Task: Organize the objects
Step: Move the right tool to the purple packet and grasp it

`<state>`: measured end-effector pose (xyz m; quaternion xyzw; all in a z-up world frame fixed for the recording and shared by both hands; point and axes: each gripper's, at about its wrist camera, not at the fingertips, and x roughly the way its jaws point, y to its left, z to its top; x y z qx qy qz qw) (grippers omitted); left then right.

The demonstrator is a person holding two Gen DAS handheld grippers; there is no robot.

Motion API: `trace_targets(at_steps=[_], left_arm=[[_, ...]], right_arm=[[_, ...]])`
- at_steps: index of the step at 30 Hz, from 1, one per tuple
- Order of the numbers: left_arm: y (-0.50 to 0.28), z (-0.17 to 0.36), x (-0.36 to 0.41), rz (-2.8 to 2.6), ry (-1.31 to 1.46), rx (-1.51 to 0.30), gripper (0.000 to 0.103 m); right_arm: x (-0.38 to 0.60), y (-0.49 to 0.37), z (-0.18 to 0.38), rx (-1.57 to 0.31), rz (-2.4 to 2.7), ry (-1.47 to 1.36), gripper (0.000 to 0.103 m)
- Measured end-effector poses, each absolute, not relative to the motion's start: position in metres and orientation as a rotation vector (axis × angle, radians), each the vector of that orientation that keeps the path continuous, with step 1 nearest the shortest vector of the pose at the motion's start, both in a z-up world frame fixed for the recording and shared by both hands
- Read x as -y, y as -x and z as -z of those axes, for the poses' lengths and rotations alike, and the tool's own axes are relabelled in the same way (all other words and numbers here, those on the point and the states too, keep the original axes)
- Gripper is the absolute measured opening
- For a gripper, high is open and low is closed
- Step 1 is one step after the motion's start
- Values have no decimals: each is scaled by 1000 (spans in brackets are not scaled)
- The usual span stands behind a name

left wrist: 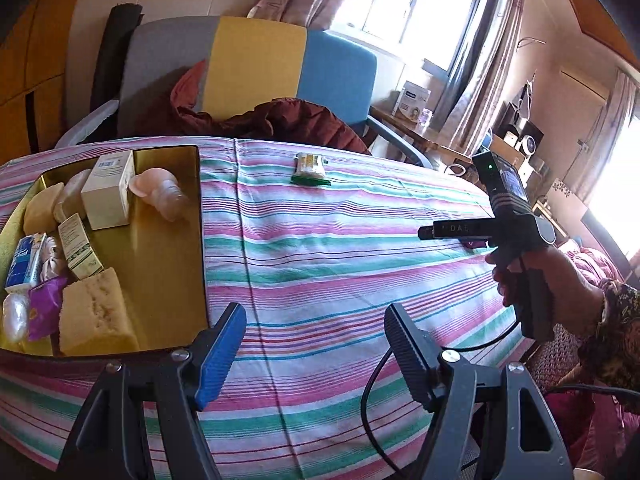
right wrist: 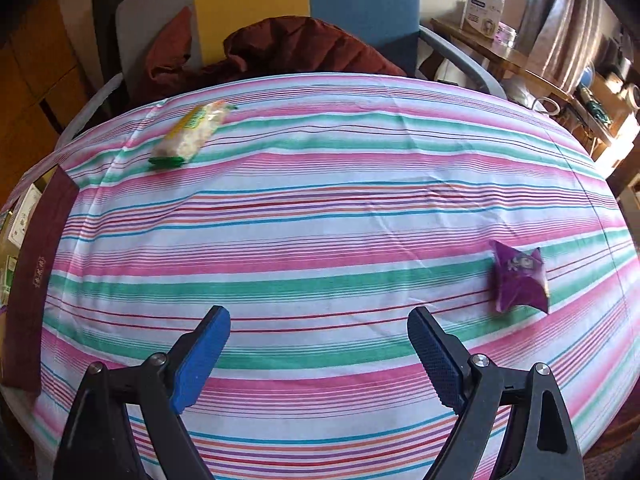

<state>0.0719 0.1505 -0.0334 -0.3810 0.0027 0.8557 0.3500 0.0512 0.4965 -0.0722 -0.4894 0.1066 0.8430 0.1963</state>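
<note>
A gold-lined box [left wrist: 168, 264] at the left of the striped table holds several items: a white carton [left wrist: 108, 190], yellow sponges [left wrist: 96, 316], a purple packet [left wrist: 44, 308] and small boxes. A green and yellow snack packet [left wrist: 310, 170] [right wrist: 192, 132] lies near the table's far edge. Another purple packet [right wrist: 518, 276] lies at the right, just right of my right gripper [right wrist: 319, 316], which is open and empty over the cloth. My left gripper [left wrist: 316, 316] is open and empty beside the box's near right corner.
A striped cloth [right wrist: 320, 208] covers the table. A chair [left wrist: 256, 64] with a dark red jacket [left wrist: 288, 120] stands behind it. In the left wrist view a hand [left wrist: 560, 288] holds the right gripper's body at the table's right edge, with cables trailing below.
</note>
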Motion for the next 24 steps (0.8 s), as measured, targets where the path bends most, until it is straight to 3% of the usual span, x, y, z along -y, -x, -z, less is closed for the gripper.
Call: trace_targets(at_steps=[7,12,14,15,22,24], left_arm=[[-77,33,-163,-2197,986,-43,73],[-78,35,-170,-2189,1004,-63,73],[-78,36,-173,-2189,1008,-72,73],[-77,37,-175,-2186,1013,-74,73],[-71,39,-193,-2159,1042,-83,73],[-67,37,-199,-2156,1042,-84,73]], right_arm=[[-583,-67,57,-317,-2216,1178,91],[-629,-74,81,-490,-2135,1190,91],[-639,-76,92,-594,-2102,1227,86],[-641,-76,95,-627,-2097,1236,76],[-631,-68,97,-491,-2096,1308,53],[-628,-67,97,-489,-2112,1319,52]])
